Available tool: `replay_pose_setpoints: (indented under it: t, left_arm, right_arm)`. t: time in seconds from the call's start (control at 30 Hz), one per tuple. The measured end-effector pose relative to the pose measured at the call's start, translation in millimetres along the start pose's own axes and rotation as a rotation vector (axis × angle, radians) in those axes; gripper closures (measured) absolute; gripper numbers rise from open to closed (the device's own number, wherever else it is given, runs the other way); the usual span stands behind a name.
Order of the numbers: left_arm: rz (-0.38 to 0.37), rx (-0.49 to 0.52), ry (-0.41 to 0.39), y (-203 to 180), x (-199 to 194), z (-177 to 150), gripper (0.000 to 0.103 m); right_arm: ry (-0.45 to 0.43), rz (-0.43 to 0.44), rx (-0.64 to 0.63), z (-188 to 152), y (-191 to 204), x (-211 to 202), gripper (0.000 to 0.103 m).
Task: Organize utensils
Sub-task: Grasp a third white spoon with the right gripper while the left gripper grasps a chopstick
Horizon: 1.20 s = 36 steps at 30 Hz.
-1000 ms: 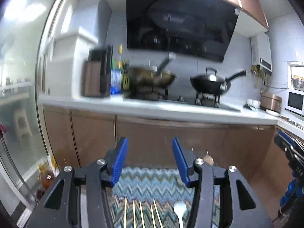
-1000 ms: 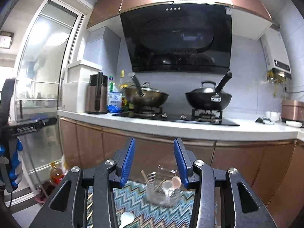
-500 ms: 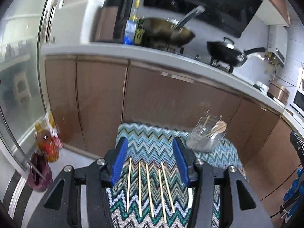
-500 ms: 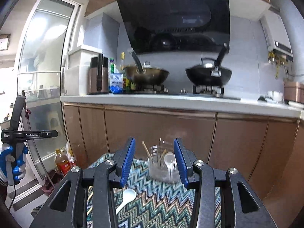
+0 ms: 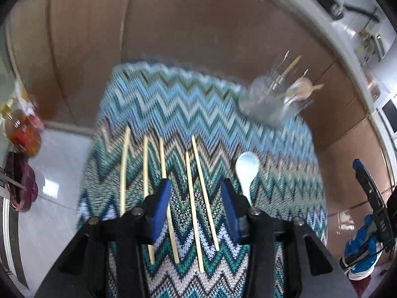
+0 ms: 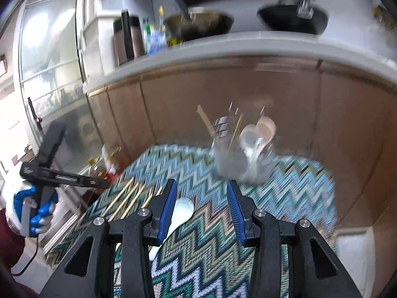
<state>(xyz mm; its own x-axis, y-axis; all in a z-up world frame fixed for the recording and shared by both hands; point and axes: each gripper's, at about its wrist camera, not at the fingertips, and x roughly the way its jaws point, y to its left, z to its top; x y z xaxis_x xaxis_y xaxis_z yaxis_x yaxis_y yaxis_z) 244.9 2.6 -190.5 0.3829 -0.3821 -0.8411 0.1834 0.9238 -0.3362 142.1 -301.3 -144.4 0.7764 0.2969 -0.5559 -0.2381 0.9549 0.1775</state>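
Note:
Several wooden chopsticks (image 5: 145,164) lie side by side on a blue zigzag cloth (image 5: 173,109), with a white spoon (image 5: 246,171) to their right. My left gripper (image 5: 194,183) hangs over them pointing steeply down; its jaws are closing, two chopsticks show on the cloth below the gap, and nothing is pinched. A clear holder (image 5: 270,99) with a few utensils in it stands at the cloth's far right. My right gripper (image 6: 201,183) is open and holds nothing, aimed toward the holder (image 6: 238,159), with the spoon (image 6: 183,209) beside its left finger.
Brown cabinet doors (image 5: 198,24) rise just behind the cloth. An oil bottle (image 5: 22,131) and a purple object (image 5: 22,186) sit on the floor at the left. A wok (image 6: 198,23) and a black pan (image 6: 292,19) stand on the counter above.
Both grippers sank and tipped down toward the cloth. The chopsticks and spoon now fill the left wrist view, and the left jaws stand narrower than before.

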Motion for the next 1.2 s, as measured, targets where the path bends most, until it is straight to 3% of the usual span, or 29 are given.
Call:
replay_pose_setpoints:
  t: [0.13,0.33,0.57,0.93,1.07,1.2]
  left_arm:
    - [-0.006,-0.030,0.113,7,43,13,0.069]
    - [0.014,-0.041,0.192,9,84,30,0.081]
    - [0.050,-0.011,0.250,6,108,41,0.088]
    - [0.070,-0.003,0.308,6,126,47,0.090]
    - [0.069,-0.010,0.312,9,127,48,0.092]
    - [0.086,-0.008,0.308,7,128,48,0.095]
  right_arm:
    - [0.108,0.060,0.037,-14,-11,42,0.063]
    - [0.208,0.092,0.054,-28,-24,92,0.063]
    - [0.276,0.149,0.049,-33,-28,133,0.063]
    - [0.461,0.365,0.071,-37,-21,202,0.064]
    - [0.507,0.410,0.076,-36,-21,221,0.068]
    - [0.529,0.445,0.083,-36,-24,233,0.091]
